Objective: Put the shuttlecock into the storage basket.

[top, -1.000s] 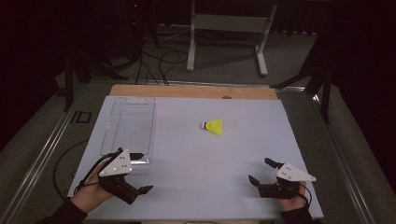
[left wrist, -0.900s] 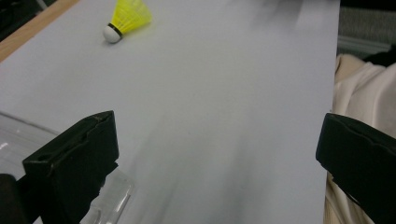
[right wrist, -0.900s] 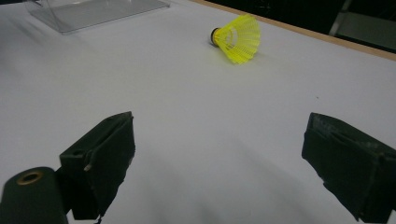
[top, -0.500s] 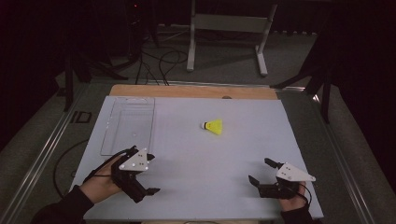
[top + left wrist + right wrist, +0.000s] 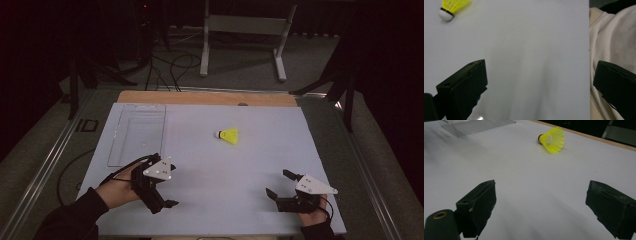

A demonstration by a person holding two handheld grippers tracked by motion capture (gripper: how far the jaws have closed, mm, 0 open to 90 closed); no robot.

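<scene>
Dark lab: white table [image 5: 200, 150], floor cables [image 5: 165, 70]

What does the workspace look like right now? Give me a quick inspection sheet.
Surface: white table top, bare in the middle, wooden strip along the far edge.
Job's things: yellow plastic shuttlecock with a white cork tip, lying on its side, untouched; clear plastic tray at far left, looks empty.
Clutter: nothing seen.
Grippers: left gripper and right gripper, jaws open, holding nothing, near the front edge.
Cables: black cable trailing off the left side; more on the floor beyond.
Surroundings: dark room, grey metal stand behind the table.
</scene>
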